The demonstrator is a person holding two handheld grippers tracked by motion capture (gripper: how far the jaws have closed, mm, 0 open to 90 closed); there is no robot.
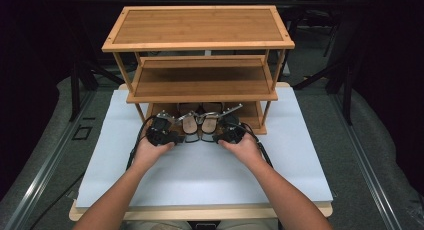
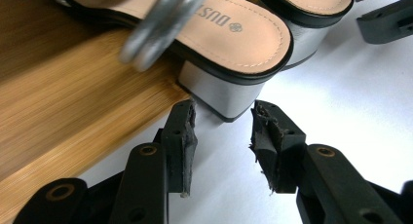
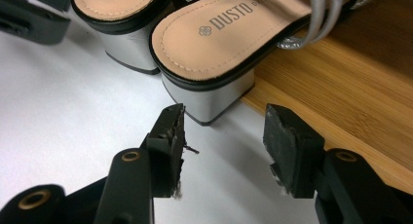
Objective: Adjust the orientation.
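- A three-tier bamboo shoe rack point(image 1: 199, 40) stands at the far half of the white table top point(image 1: 200, 175). Its lowest shelf point(image 2: 58, 117) sits barely above the white surface, and its front edge runs across both gripper views.
- The near half of the table top is bare white, with open room behind both forearms and out to either side of the rack's legs.
- A pair of sandals rests on that lowest shelf with the heels hanging out past the front edge over the white surface: the left sandal point(image 1: 189, 125) and the right sandal point(image 1: 209, 125) lie side by side, close together.
- Each sandal has a tan insole edged in black, a silver-grey block heel and silvery straps; "DUSTO" is printed on the insole.
- The left gripper point(image 2: 223, 131) has its jaws apart, just short of the left sandal's heel block point(image 2: 221, 90), gripping nothing.
- The right gripper point(image 3: 225, 131) likewise stands with jaws spread, just before the right sandal's heel point(image 3: 207, 100), not touching it.
- The worn black pads point(image 2: 265, 136) look ragged at their edges.
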